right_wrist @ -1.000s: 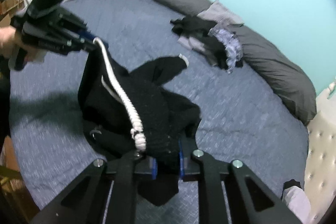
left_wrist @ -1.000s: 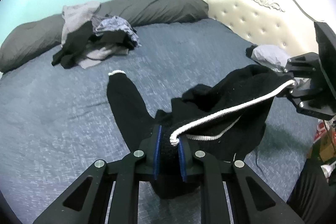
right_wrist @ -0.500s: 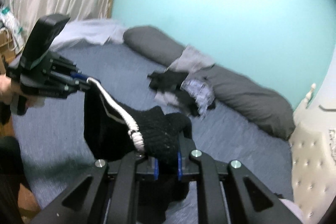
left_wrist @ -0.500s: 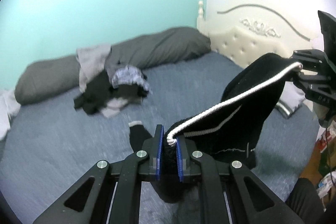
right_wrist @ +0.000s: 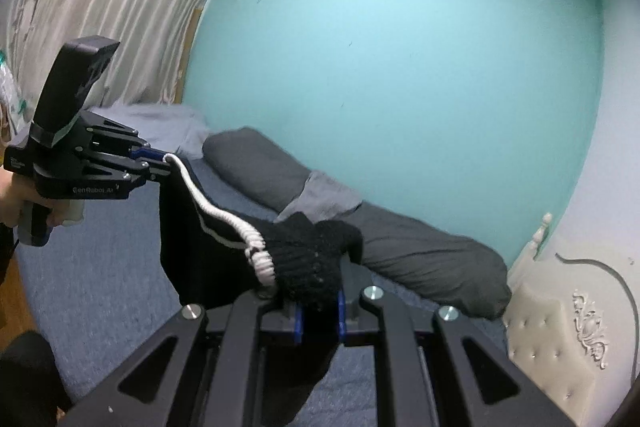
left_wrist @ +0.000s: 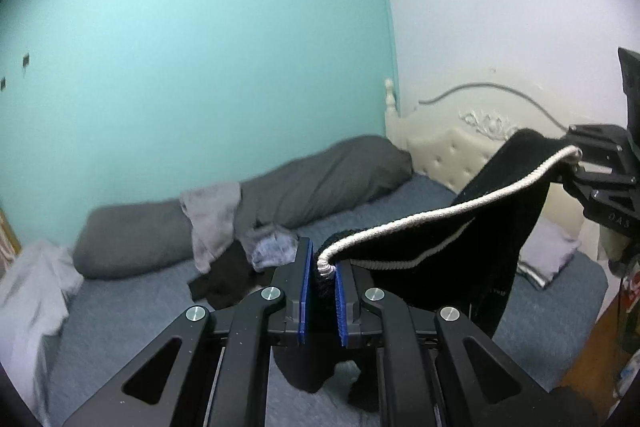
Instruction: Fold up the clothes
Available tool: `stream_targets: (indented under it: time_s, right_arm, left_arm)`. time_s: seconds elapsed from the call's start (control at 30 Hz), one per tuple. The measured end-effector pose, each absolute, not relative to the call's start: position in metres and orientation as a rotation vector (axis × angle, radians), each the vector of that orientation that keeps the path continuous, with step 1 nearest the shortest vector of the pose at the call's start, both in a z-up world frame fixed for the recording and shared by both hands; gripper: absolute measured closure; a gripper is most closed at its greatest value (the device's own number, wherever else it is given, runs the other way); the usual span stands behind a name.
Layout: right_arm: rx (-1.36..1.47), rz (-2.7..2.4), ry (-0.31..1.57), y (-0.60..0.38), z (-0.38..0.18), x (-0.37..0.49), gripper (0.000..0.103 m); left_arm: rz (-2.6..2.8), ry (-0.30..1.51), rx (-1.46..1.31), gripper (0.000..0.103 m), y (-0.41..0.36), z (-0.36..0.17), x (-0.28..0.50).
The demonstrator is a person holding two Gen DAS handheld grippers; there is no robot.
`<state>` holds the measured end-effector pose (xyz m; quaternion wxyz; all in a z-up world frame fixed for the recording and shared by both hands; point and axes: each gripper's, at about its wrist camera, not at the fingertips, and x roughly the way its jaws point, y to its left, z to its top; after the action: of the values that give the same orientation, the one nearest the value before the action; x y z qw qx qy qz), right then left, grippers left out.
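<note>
Above the bed (left_wrist: 140, 311), a black white-trimmed knit garment (left_wrist: 492, 227) is held stretched, clamped by the left gripper (left_wrist: 323, 291) and the right gripper (right_wrist: 318, 311).

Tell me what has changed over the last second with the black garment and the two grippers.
Both grippers rose together, lifting the black garment off the bed, where part of it lay a second ago; it now hangs stretched between them, white-trimmed edge taut. Unchanged: left gripper and right gripper stay shut on the same edge, and the clothes pile by the grey pillow is untouched.
</note>
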<state>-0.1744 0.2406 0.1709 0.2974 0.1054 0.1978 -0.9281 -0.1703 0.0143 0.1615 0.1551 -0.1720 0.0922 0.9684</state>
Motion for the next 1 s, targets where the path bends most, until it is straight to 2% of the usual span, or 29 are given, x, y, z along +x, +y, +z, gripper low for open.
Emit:
stream_targets:
  time_s: [0.27,0.43,0.63,1.0]
  right_arm:
    - [0.175,-2.523,0.424,0.252,0.253,-0.149,0.093]
    - [0.135,-2.518,0.404,0.257,0.280,-0.122,0.093]
    - [0.179,-2.494,0.397,0.258,0.266,-0.100,0.093]
    - [0.386,-2.451,0.380,0.250,0.175,-0.099,0.093]
  left_arm:
    - [2.820,0.313,-0.370,0.092,0.024,0.242,-0.135]
    - [2.806,0.293,-0.345,0.092,0.026,0.257,-0.111]
    - [2.776,0.248,-0.418,0.092,0.027,0.220,-0.098]
    - [2.723,0.182,-0.572,0.092,0.026,0.134,-0.085]
